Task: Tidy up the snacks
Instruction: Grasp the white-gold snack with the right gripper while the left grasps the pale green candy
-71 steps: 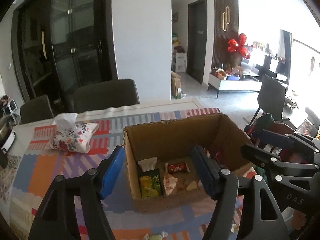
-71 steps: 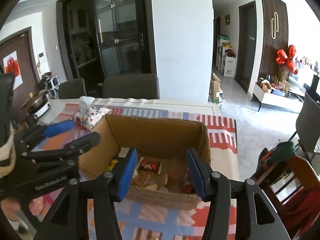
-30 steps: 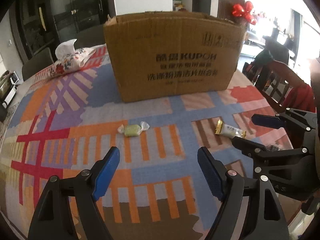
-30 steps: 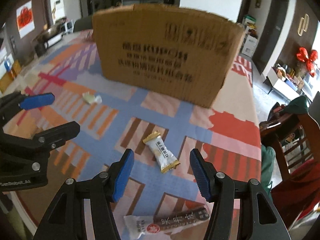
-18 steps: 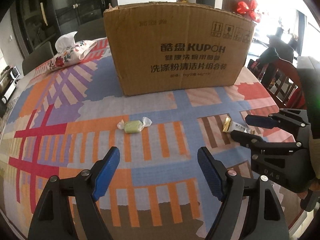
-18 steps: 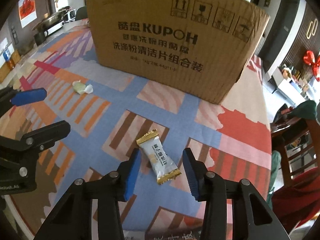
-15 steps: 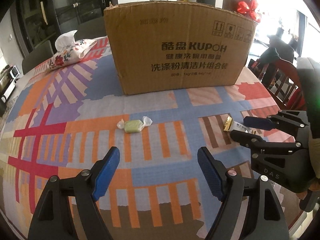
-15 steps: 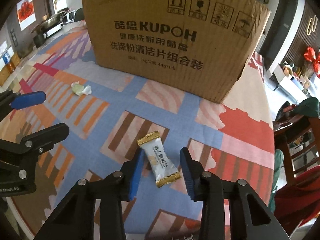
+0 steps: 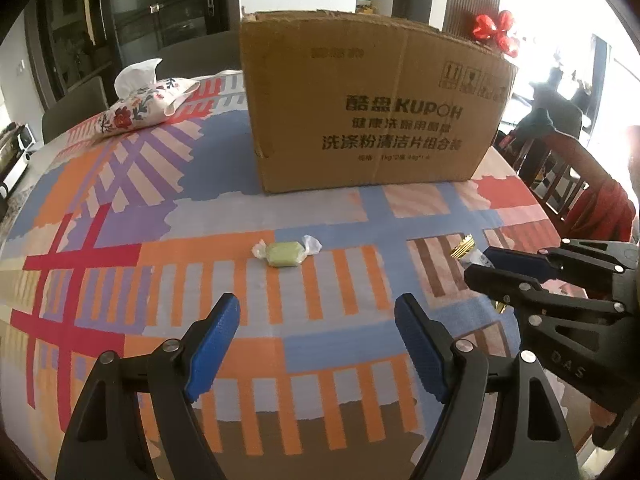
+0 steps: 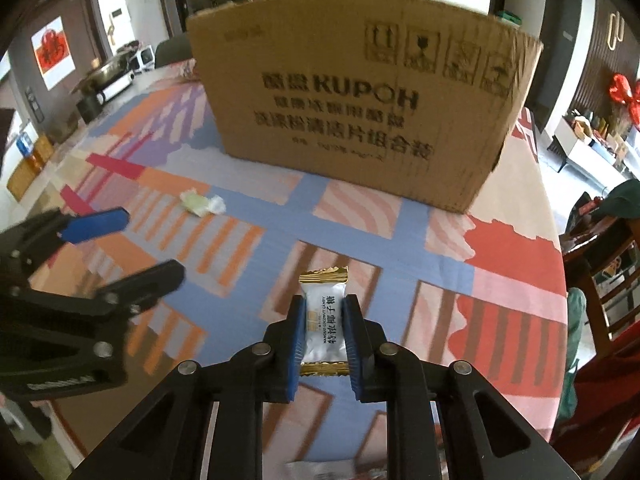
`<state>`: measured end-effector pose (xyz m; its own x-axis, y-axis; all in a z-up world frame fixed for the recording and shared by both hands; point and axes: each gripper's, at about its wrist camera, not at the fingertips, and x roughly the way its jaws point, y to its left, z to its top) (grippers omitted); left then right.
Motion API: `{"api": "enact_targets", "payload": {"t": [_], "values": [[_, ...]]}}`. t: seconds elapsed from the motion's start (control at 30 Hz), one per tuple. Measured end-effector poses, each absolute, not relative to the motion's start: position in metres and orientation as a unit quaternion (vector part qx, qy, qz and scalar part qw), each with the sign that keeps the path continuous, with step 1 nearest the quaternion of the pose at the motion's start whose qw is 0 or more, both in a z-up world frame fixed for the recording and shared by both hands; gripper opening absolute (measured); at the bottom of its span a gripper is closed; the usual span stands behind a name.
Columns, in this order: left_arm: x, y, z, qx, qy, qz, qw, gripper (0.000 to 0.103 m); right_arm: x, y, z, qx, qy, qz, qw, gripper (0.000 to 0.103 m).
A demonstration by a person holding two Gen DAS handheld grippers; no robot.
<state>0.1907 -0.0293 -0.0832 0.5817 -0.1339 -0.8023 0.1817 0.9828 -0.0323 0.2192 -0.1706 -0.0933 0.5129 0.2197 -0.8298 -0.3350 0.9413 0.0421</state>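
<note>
A brown cardboard box (image 9: 368, 108) printed KUPOH stands on the patterned tablecloth; it also shows in the right wrist view (image 10: 360, 92). My right gripper (image 10: 323, 312) is shut on a white coconut candy with gold ends (image 10: 325, 318), at the table surface. In the left wrist view the right gripper (image 9: 480, 264) covers most of that candy (image 9: 463, 246). A green wrapped candy (image 9: 285, 253) lies ahead of my open, empty left gripper (image 9: 316, 332); it also shows in the right wrist view (image 10: 200, 202), beyond the left gripper (image 10: 152, 244).
A floral tissue pouch (image 9: 144, 102) lies at the far left of the table. Another white snack wrapper (image 10: 320, 470) lies at the near edge under my right gripper. Chairs with clothing (image 9: 580, 184) stand at the right. A cooker (image 10: 108, 76) sits on a far counter.
Both grippers came down from above the box to the table in front of it. My right gripper closed its fingers on the white coconut candy. The left gripper stayed open.
</note>
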Motion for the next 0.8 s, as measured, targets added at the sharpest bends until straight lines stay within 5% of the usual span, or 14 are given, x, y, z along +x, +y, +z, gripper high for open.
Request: {"api": "enact_targets", "payload": {"t": [0.5, 0.8], "values": [[0.221, 0.006, -0.087, 0.043, 0.455, -0.128, 0.880, 0.079, 0.232, -0.126, -0.084, 0.004, 0.454, 0.155, 0.877, 0.020], [0.244, -0.003, -0.104, 0.059, 0.452, -0.157, 0.876, 0.068, 0.242, -0.129, -0.099, 0.045, 0.461, 0.126, 0.878, 0.020]]}}
